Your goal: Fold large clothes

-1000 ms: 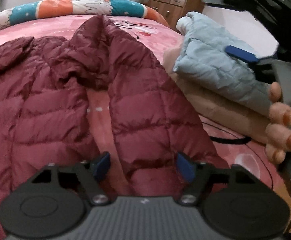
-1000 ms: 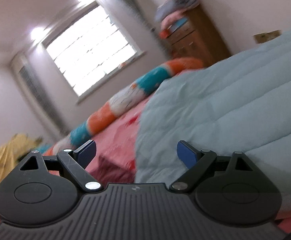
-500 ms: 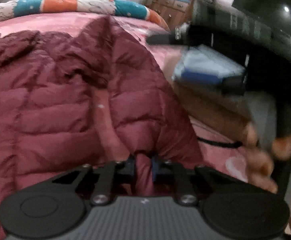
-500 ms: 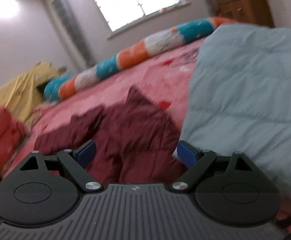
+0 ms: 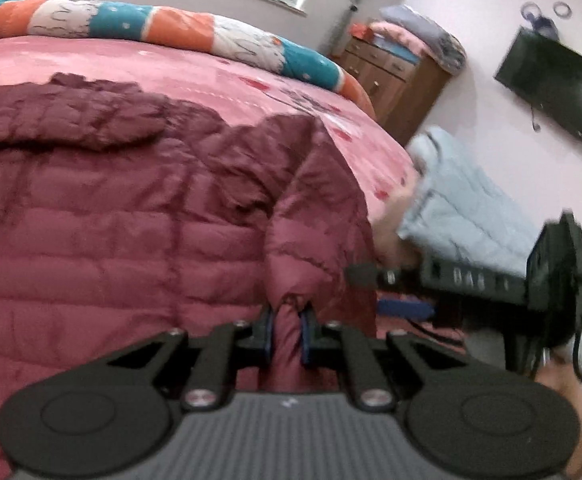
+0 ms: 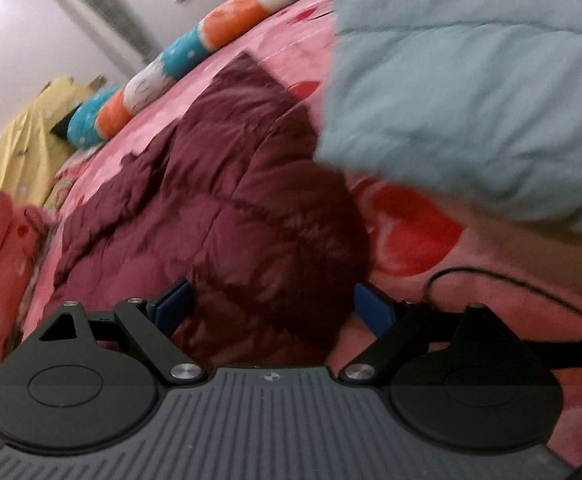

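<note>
Since a second ago the left tool (image 5: pixel 287 334) has gone from spread to clamped on the jacket (image 5: pixel 131 240) hem fold, and the right tool (image 6: pixel 271 308) has swung down from the window view toward the same edge. Right tool's fingers stand apart, straddling the jacket's near corner, likely to take a second hold for the fold. Jacket lies spread on the bed (image 5: pixel 171 64), beside the blue coat (image 6: pixel 471 80).
</note>
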Demonstrator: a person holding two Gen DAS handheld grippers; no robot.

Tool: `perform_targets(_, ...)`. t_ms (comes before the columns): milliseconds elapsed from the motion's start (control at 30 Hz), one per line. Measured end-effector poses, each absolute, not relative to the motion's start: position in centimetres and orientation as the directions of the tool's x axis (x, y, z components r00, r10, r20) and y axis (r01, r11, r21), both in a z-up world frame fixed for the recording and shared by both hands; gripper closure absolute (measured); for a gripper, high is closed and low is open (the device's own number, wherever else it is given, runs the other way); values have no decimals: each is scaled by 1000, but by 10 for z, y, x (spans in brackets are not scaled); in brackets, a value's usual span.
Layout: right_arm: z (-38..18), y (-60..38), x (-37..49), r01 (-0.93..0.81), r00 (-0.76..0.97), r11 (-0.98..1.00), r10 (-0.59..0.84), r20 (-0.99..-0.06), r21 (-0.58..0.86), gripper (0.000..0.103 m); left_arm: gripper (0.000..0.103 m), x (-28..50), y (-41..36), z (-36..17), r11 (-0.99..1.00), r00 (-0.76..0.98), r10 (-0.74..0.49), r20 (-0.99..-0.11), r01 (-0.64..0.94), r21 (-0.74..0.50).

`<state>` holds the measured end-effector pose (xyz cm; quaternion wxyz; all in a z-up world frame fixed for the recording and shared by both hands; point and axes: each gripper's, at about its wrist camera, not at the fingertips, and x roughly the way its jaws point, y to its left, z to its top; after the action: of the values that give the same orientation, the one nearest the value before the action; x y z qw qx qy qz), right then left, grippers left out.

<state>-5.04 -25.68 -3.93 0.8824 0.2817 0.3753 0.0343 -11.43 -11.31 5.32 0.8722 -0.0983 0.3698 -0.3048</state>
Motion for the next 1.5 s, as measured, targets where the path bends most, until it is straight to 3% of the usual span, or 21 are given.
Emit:
perform_targets(200,-52,-235,-31,101,651,798,399,-646,594,0,93,-100,-83,63,817,585,-577,-570,418,-398)
perform_targets(333,-49,-217,-31,23,637,752,497,-590,659,0,93,-84,-58,67,838,610,-545,-576,392,-379)
perform_targets(467,-43,-192,-20,-68,626,749,547,-556,659,0,84,-74,-29,61,860,627,-510,-589,350,-372)
perform_targets(567,-36,-171,-15,-97,631,842,465,-621,531,0,74,-71,-10,56,874,639,-483,-598,311,-374)
perform_targets(767,-29,-110,-27,-225,648,968,234,-724,112,0,59,-73,24,50,886,660,-454,-598,266,-379)
perform_targets(1000,-34,-71,-77,-368,721,906,134,-680,-211,0,49,-76,53,45,886,680,-446,-582,243,-395)
perform_targets(1233,-39,-29,-86,-437,791,788,108,-603,-433,0,38,-73,63,40,876,678,-463,-570,251,-413)
perform_targets(1300,-45,-20,-91,-442,799,759,90,-595,-478,5,38,-72,69,38,874,681,-461,-569,239,-422)
perform_targets(1500,-57,-10,-72,-437,808,745,81,-583,-503,39,36,-65,87,32,862,689,-469,-553,218,-458)
